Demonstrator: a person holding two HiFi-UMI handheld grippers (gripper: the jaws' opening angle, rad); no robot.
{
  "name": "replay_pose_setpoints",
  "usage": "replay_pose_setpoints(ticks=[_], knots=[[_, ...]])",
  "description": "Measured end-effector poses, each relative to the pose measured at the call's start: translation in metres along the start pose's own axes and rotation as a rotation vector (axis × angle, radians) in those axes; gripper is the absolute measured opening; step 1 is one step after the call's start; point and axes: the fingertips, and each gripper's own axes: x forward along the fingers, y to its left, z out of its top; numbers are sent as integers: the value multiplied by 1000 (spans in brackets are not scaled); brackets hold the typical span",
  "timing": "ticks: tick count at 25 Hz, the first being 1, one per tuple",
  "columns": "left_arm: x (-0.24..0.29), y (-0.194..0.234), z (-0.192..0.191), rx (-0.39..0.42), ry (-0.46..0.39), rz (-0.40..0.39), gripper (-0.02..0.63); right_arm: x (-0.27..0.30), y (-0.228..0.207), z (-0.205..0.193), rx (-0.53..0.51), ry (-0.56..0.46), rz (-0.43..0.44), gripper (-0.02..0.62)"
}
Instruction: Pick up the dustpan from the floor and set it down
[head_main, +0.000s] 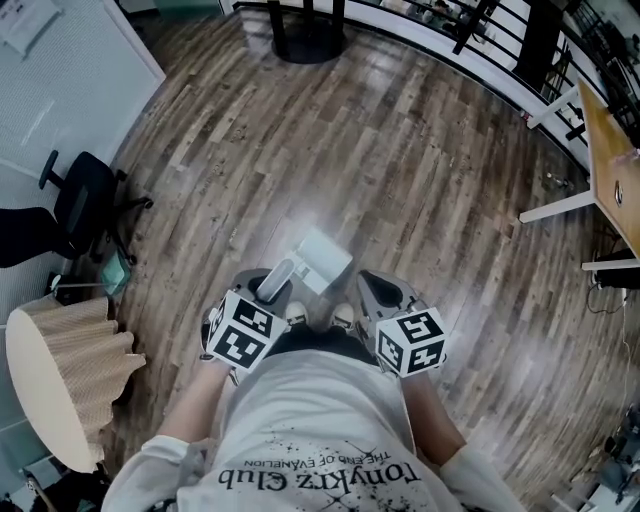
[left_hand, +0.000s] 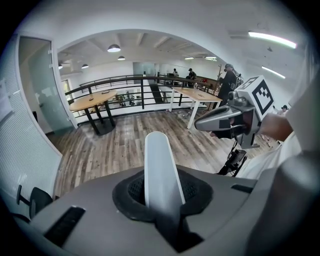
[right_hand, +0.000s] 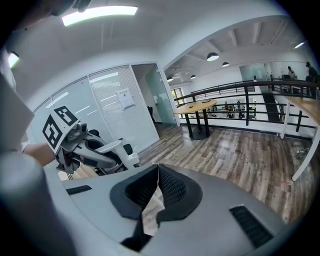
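Floor (head_main: 400, 150): wood, below the pan.
Dustpan (head_main: 325, 258): clear of the floor, in front of you.
Left claw (head_main: 272, 293): grasping the dustpan's handle (left_hand: 159, 165).
Right claw (right_hand: 156, 175): clenched, empty.
Handle risk: smooth and narrow; if you tilt your wrist, the pan may slip.

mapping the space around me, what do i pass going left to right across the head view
black office chair → left gripper → dustpan → right gripper → wooden desk
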Motion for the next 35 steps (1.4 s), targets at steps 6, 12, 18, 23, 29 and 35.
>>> replay_pose_setpoints(ticks=[6,12,18,23,29,35], knots=[[-4,0,1,7,-9,-1,75,3,6,0,-6,-4,8,26],[-5,5,2,13,-13,-5,75,5,8,3,-2,-11,-2,26],[-1,3,0,25,4,-4,75,2,4,1,4,-14,-12,26],[3,4,1,12,-2,-2,75,0,0,-1,10,-19,-18,26],[0,9,3,3,-3,-6,75,0,3,3,15,-17,-25,26],[2,8,7,7,-7,-12,75,-1,3,1,22,-17,-33,26]])
